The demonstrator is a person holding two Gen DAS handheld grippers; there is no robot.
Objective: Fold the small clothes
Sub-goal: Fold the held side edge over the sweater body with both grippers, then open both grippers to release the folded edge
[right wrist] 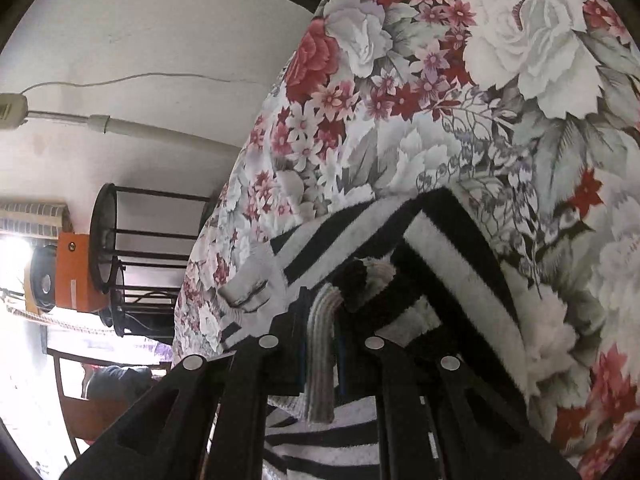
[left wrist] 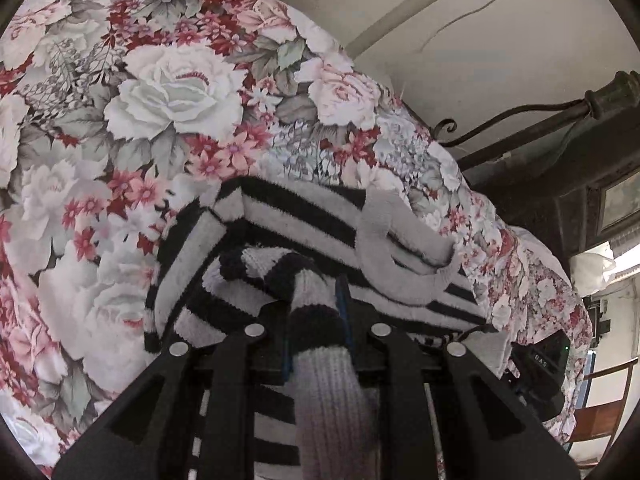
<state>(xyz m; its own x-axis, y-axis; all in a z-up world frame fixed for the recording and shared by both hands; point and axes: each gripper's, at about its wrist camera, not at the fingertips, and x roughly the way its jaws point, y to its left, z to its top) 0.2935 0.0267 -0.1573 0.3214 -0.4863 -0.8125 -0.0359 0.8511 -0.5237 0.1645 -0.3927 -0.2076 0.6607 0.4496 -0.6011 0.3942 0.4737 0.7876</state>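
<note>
A small black-and-white striped knit garment [left wrist: 304,220] lies partly folded on a floral bedspread [left wrist: 160,92]. My left gripper [left wrist: 318,312] is shut on a bunched striped edge with a grey ribbed cuff, held over the rest of the garment. In the right wrist view the same striped garment [right wrist: 448,248] spreads over the floral bedspread [right wrist: 500,80]. My right gripper [right wrist: 320,320] is shut on a grey ribbed edge of it, pinched between the blue-edged pads. A grey sleeve cuff [left wrist: 404,264] curls on top of the folded part.
The bed's edge falls away at the right of the left wrist view, beside a dark iron bed frame [left wrist: 560,116] and a wooden chair [left wrist: 600,412]. In the right wrist view a black wire stand [right wrist: 132,248], an orange device [right wrist: 72,272] and a white wall lie left.
</note>
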